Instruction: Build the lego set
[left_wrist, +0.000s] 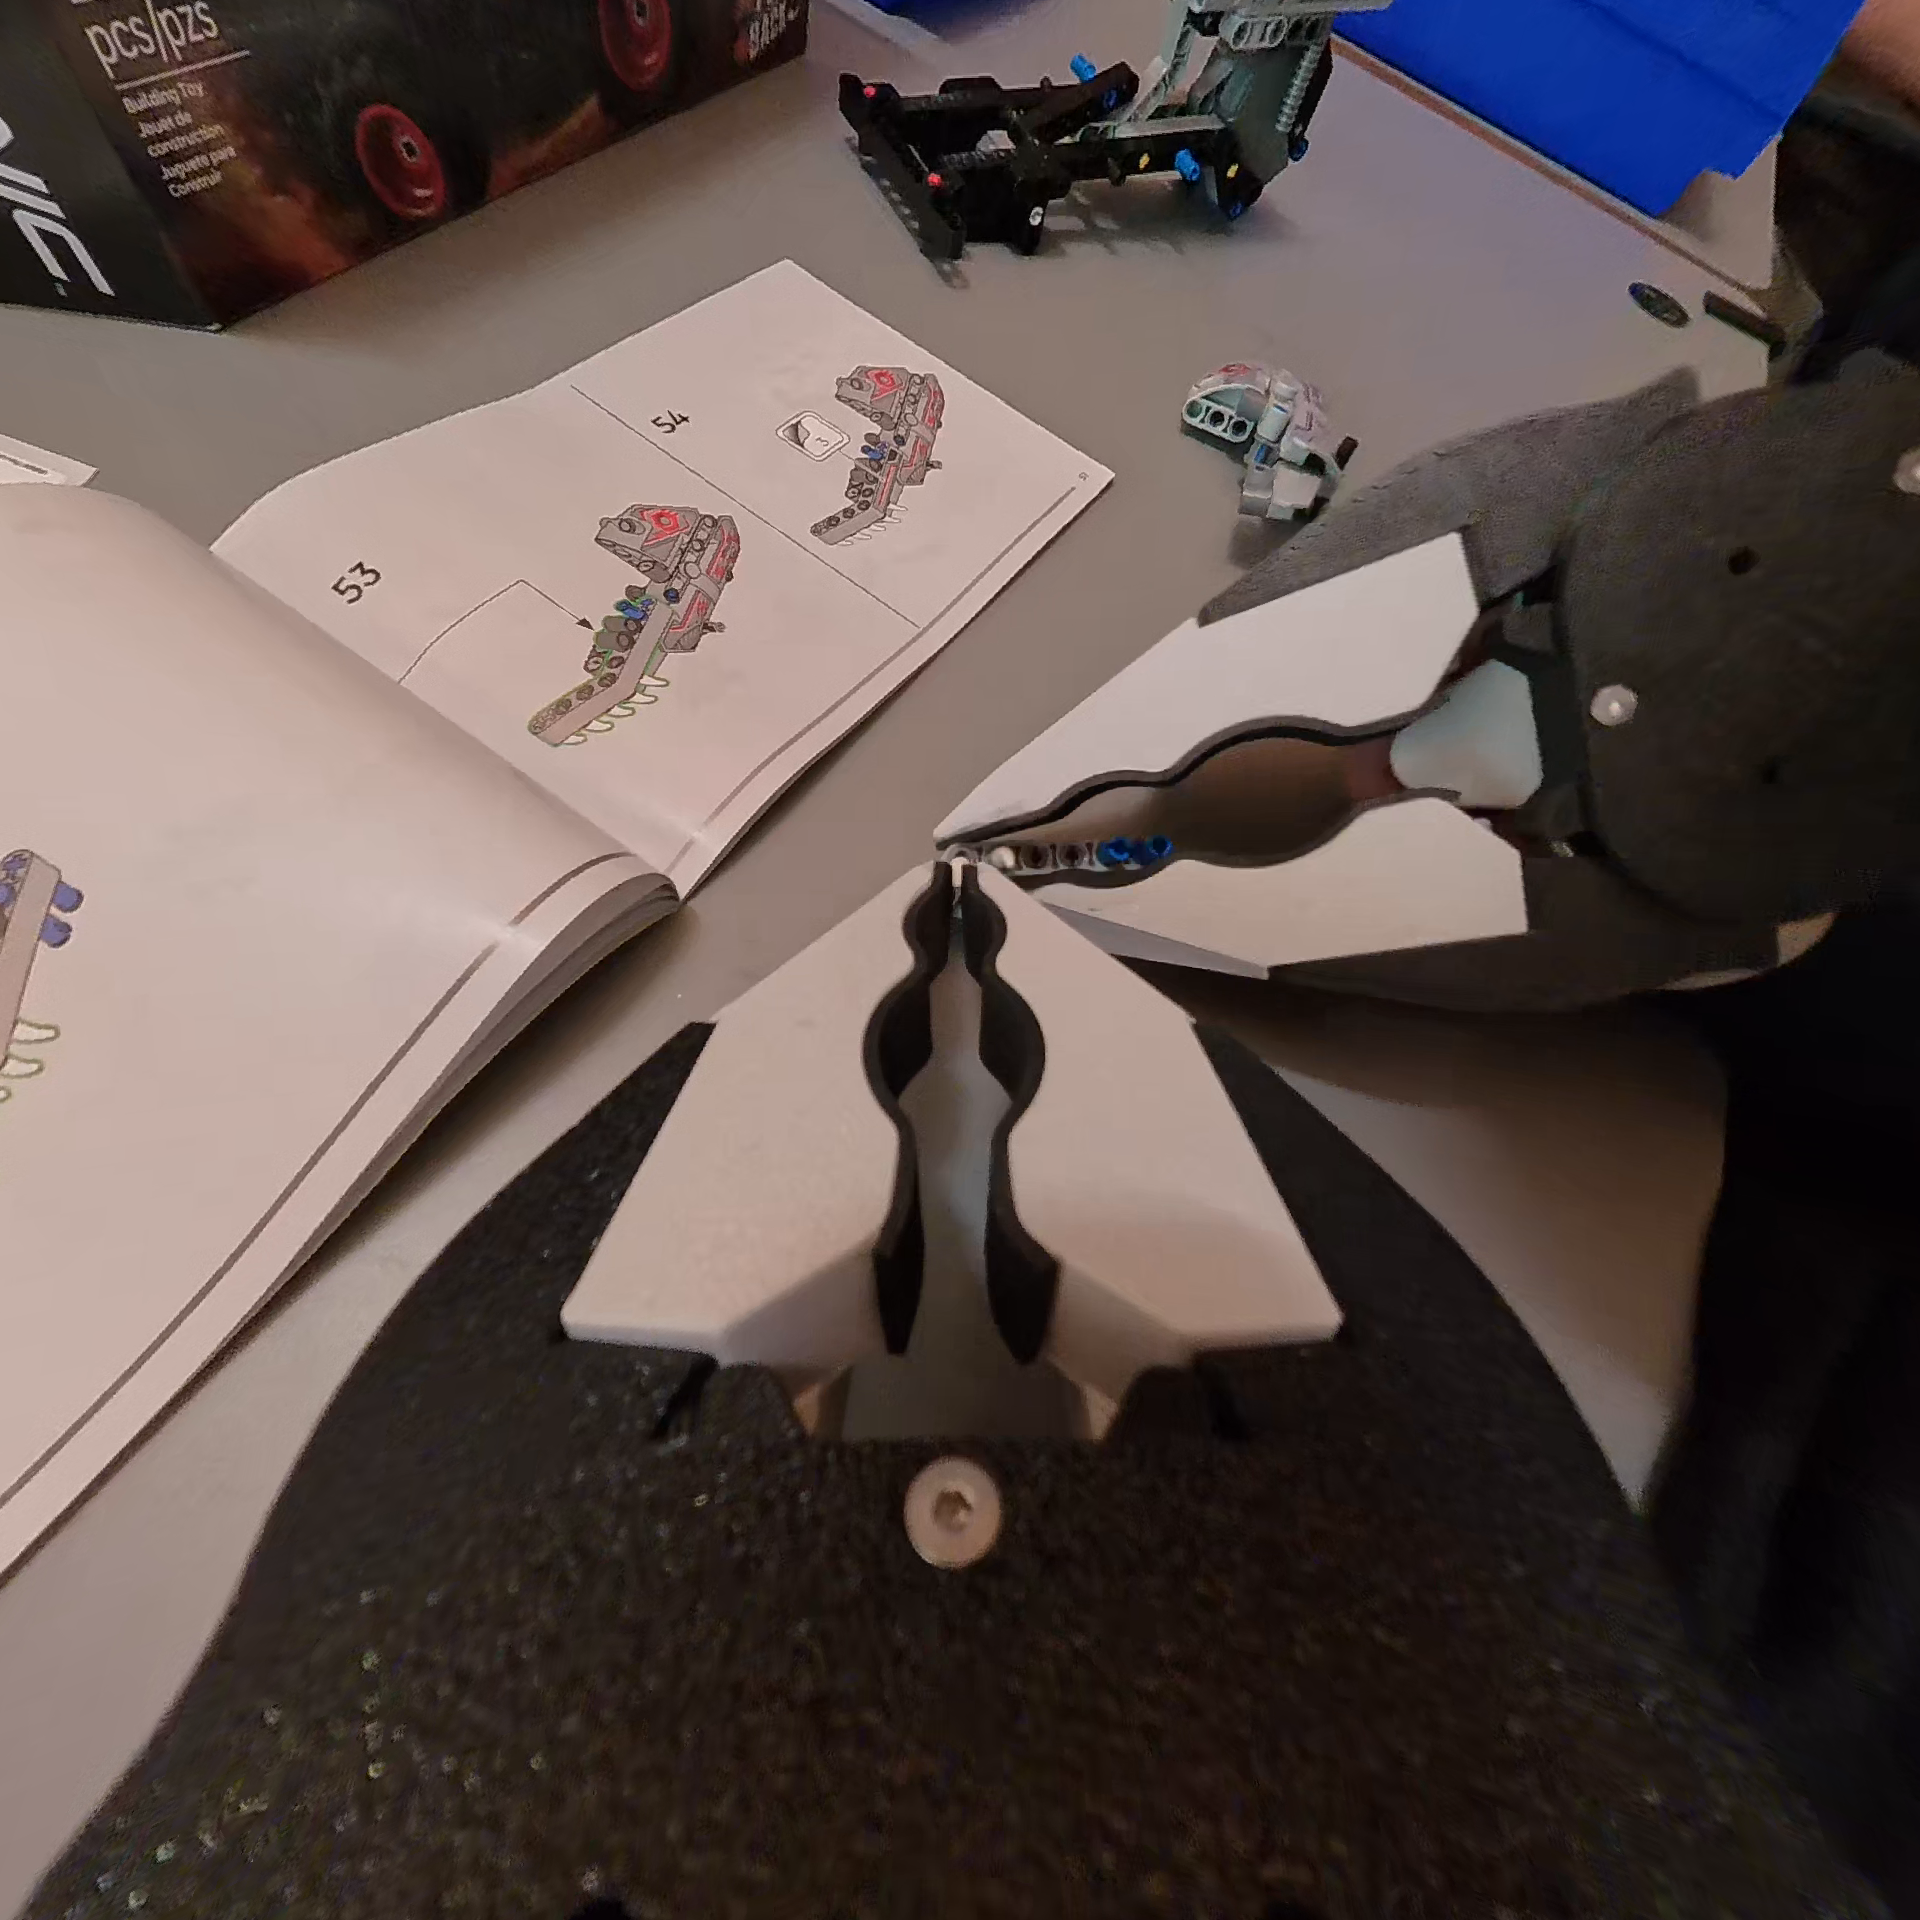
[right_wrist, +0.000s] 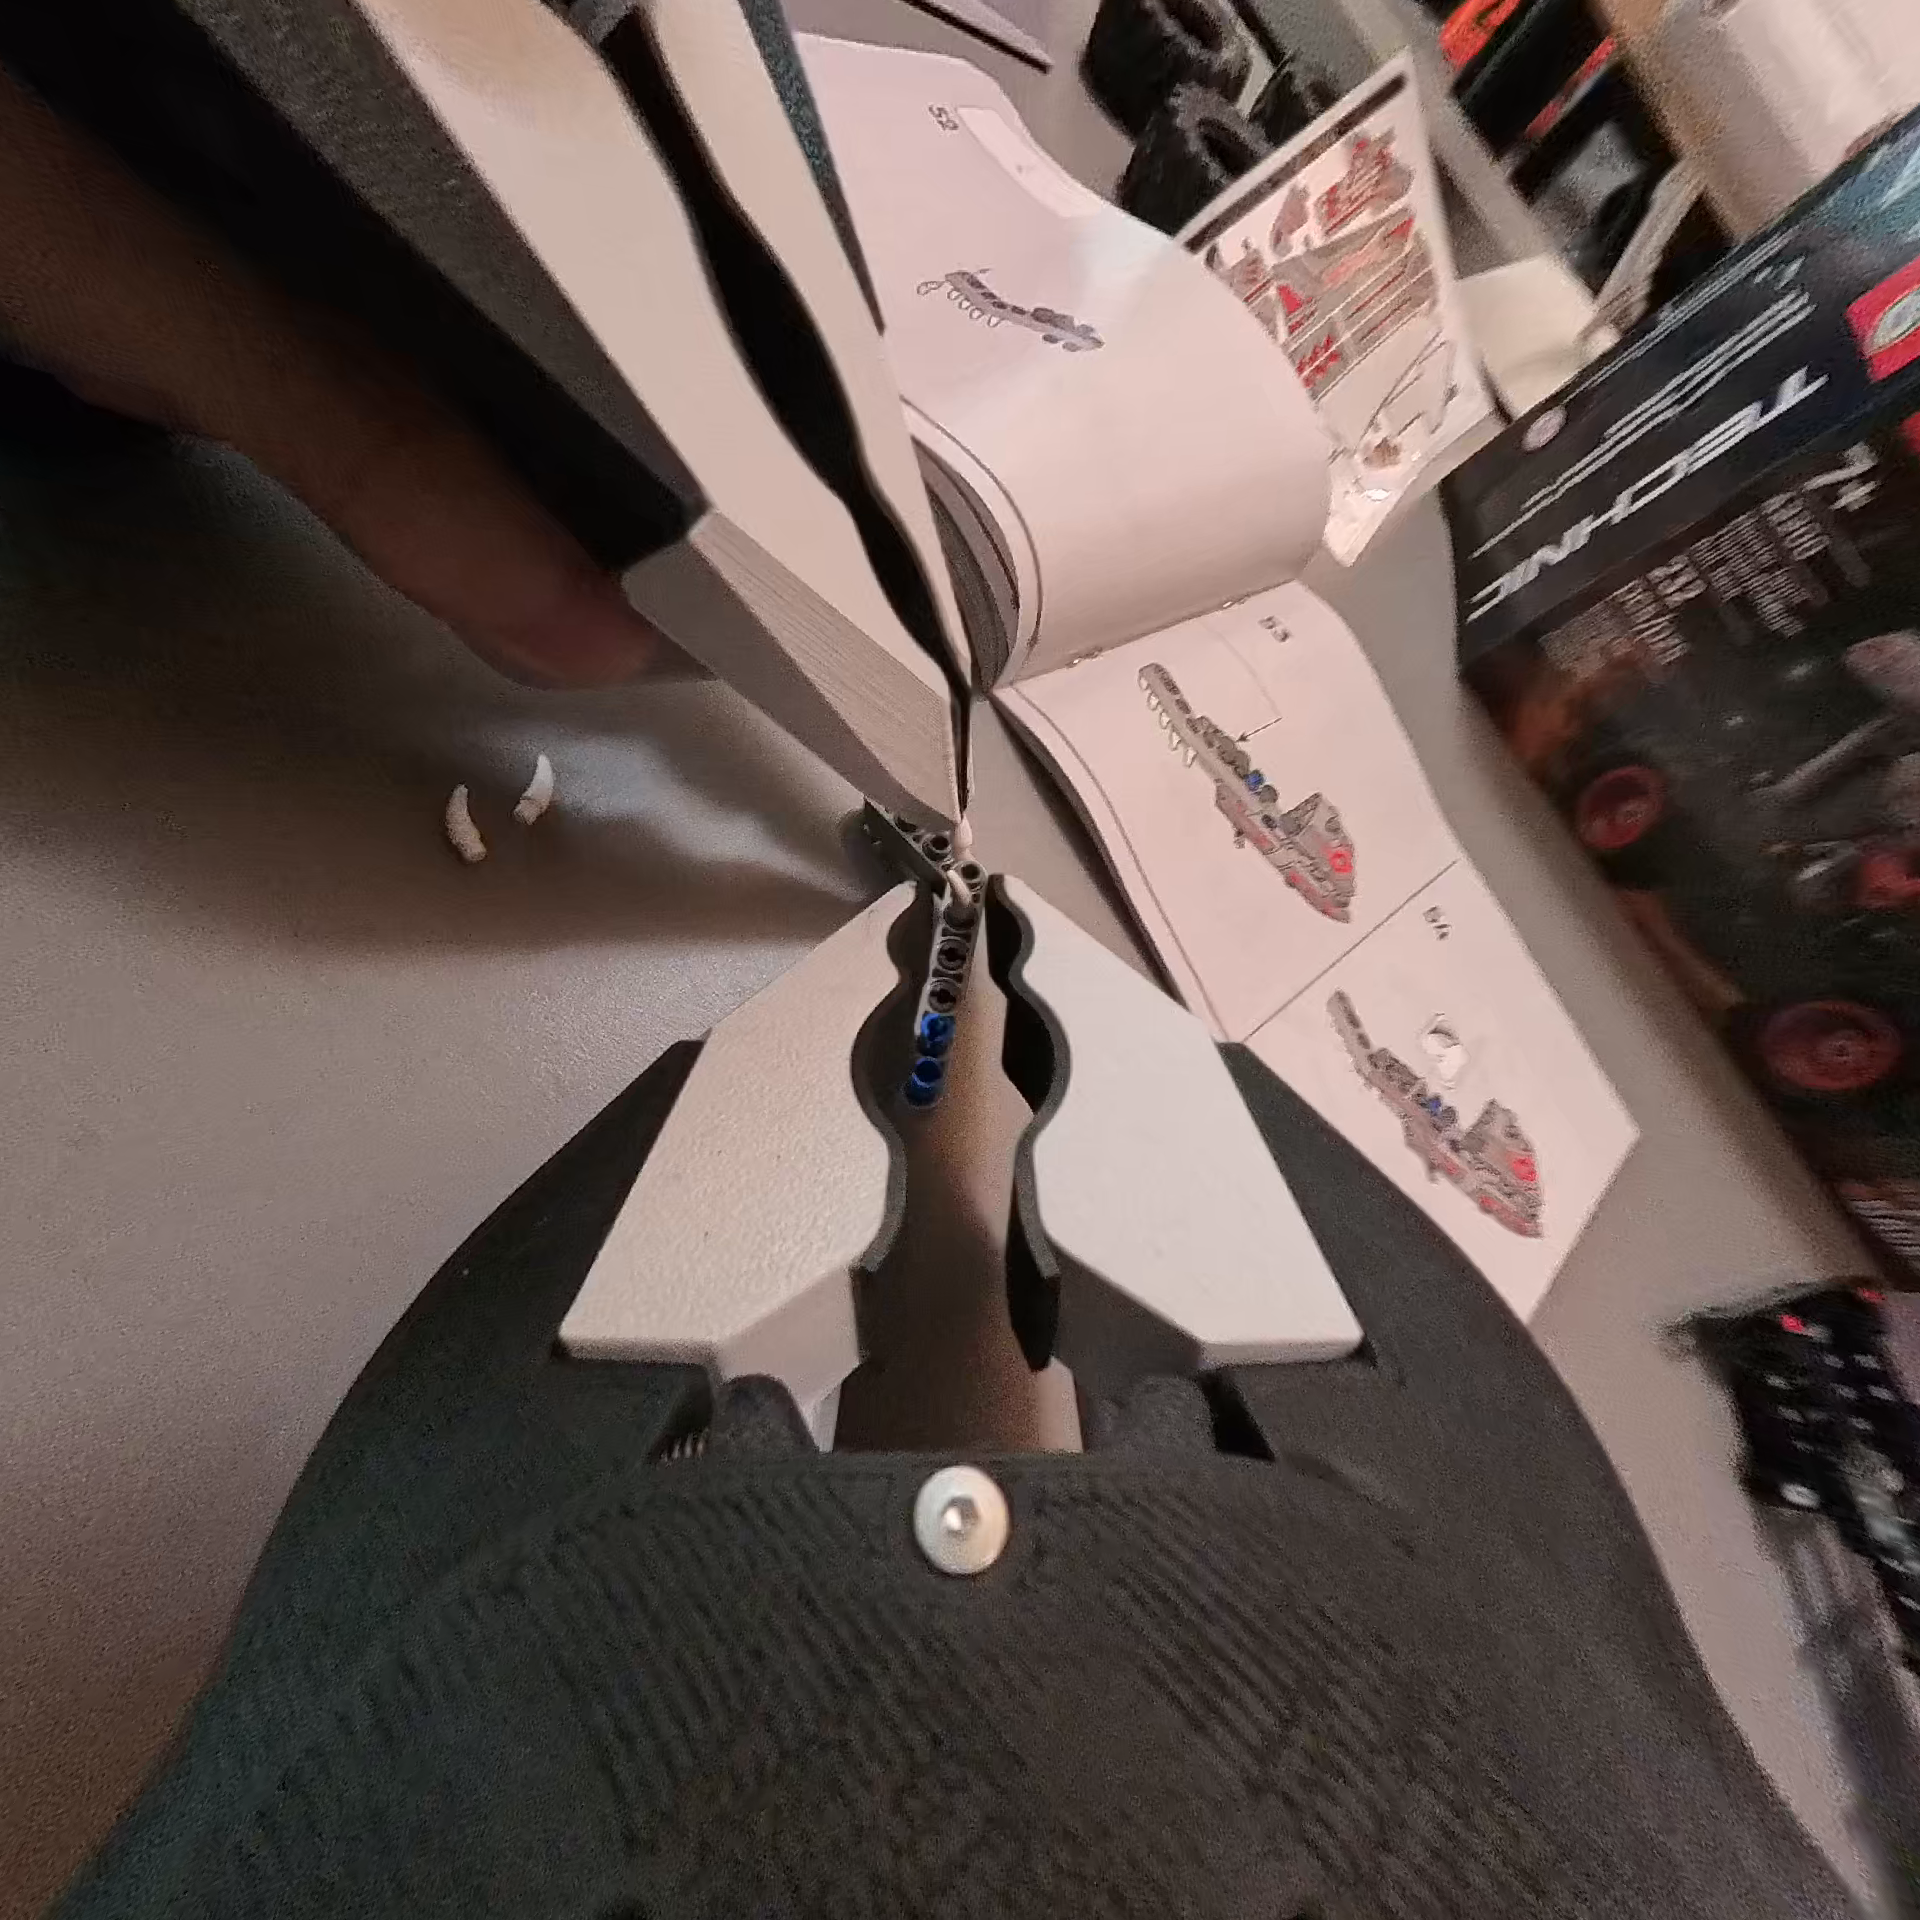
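My right gripper (right_wrist: 951, 899) is shut on a grey holed beam (right_wrist: 943, 971) with blue pins (right_wrist: 925, 1055); the beam also shows in the left wrist view (left_wrist: 1049, 856) between the right gripper's fingers (left_wrist: 1195, 717). My left gripper (left_wrist: 958, 881) is shut on a small white tooth piece (left_wrist: 954, 878), held tip-to-tip against the beam's end. In the right wrist view the left gripper (right_wrist: 961, 810) comes from above and the white tooth (right_wrist: 966, 862) touches the beam. Two more white teeth (right_wrist: 499, 805) lie on the table.
The open instruction booklet (left_wrist: 499, 665) lies left. The set's box (left_wrist: 343, 135) stands at the back left. A black-and-grey chassis assembly (left_wrist: 1081, 145) and a small grey sub-assembly (left_wrist: 1268, 436) sit on the grey table (left_wrist: 1403, 301). A blue bin (left_wrist: 1600, 94) is at the far right.
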